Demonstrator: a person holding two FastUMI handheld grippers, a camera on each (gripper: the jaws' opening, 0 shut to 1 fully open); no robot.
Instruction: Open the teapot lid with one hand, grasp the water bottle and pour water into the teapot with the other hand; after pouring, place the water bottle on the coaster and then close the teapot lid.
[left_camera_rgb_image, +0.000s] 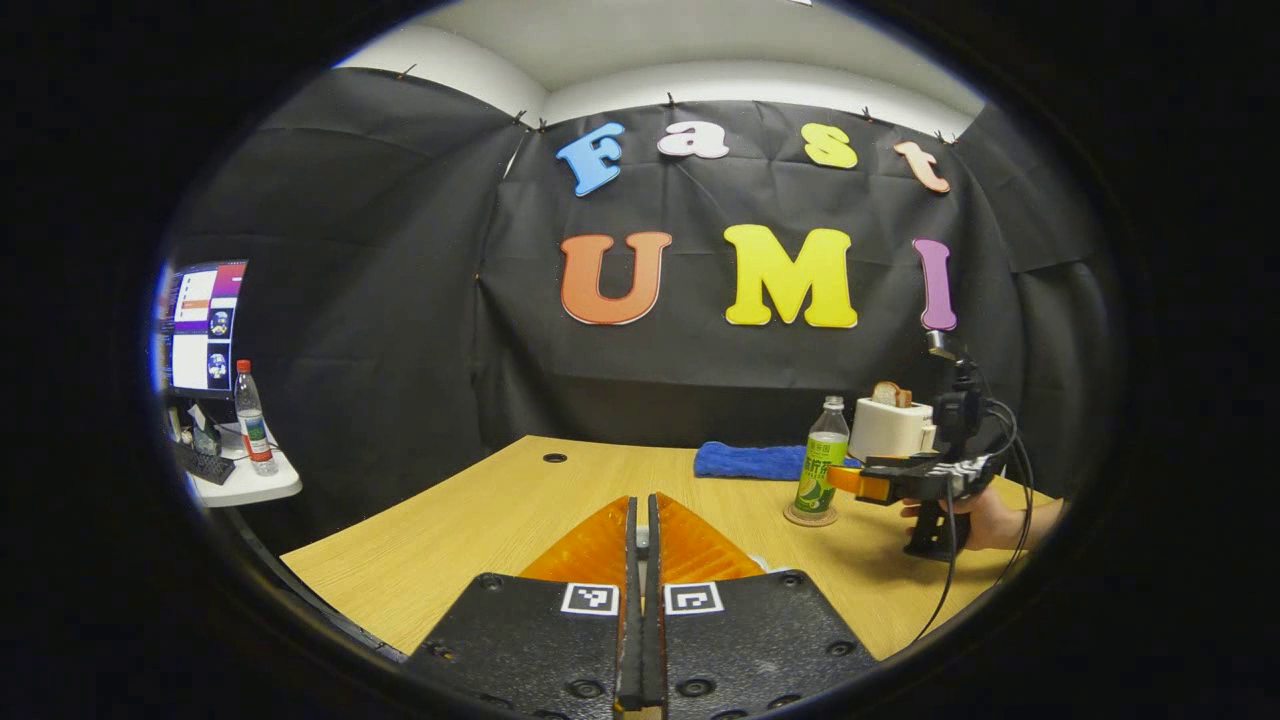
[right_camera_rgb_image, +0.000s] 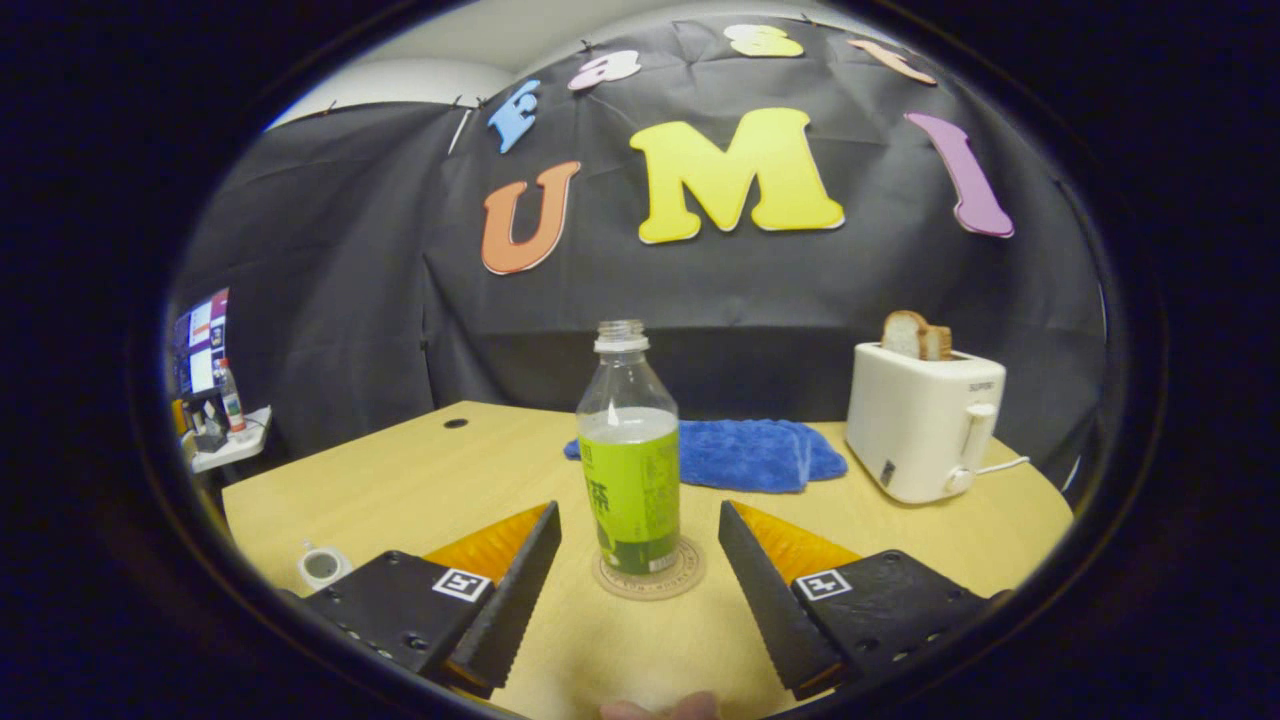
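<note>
An uncapped clear water bottle (right_camera_rgb_image: 630, 450) with a green label stands upright on a round coaster (right_camera_rgb_image: 690, 572); it is about half full. My right gripper (right_camera_rgb_image: 637, 522) is open, one finger on each side of the bottle's base without touching it. From the left gripper view, the bottle (left_camera_rgb_image: 822, 470) and the right gripper (left_camera_rgb_image: 848, 482) sit at the right, with a hand (left_camera_rgb_image: 985, 520) holding that gripper. My left gripper (left_camera_rgb_image: 641, 505) is shut, with a small pale piece, apparently the teapot lid's knob (left_camera_rgb_image: 641, 541), pinched between its fingers. The small white teapot (right_camera_rgb_image: 322, 567) stands at the table's near left, its top a dark circle.
A white toaster (right_camera_rgb_image: 925, 420) with bread in it stands at the back right, and a blue cloth (right_camera_rgb_image: 750, 452) lies behind the bottle. The wooden table (left_camera_rgb_image: 450, 540) has a cable hole (left_camera_rgb_image: 554, 458). A side shelf (left_camera_rgb_image: 245, 485) with a monitor and another bottle is off to the left.
</note>
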